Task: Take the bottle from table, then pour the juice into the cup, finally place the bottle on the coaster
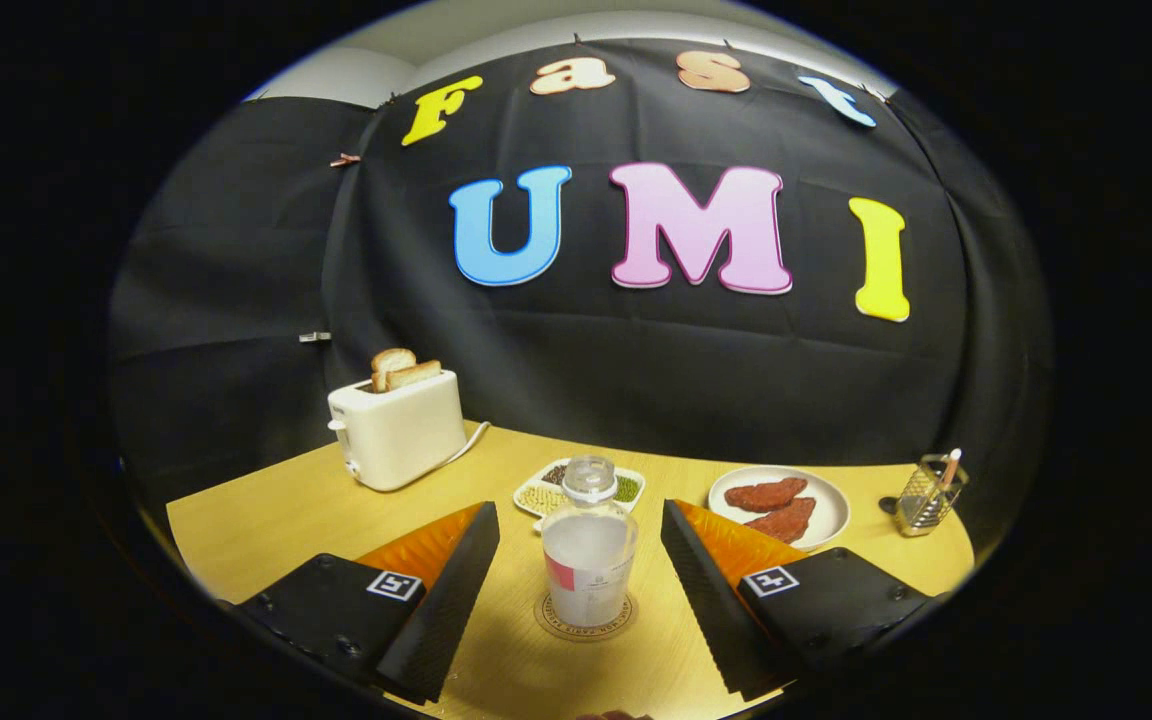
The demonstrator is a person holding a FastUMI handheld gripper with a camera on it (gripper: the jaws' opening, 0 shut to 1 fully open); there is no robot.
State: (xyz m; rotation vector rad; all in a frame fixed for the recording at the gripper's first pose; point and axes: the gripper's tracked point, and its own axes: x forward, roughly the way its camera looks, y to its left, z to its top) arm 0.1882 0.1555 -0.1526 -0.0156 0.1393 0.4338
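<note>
Gripper view shows the gripper with its two fingers spread wide apart, holding nothing. Between the fingers, touching neither one, the bottle stands upright on the round coaster on the table. That looks like the last step of the job, so it seems nearly done. I cannot see any cup. Farther off at 12 o'clock sits a little tray of beans. At 10 o'clock is a toaster, and at 2 o'clock a plate.

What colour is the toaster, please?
Cream white, in the gripper view: toaster, beyond the open gripper.
</note>
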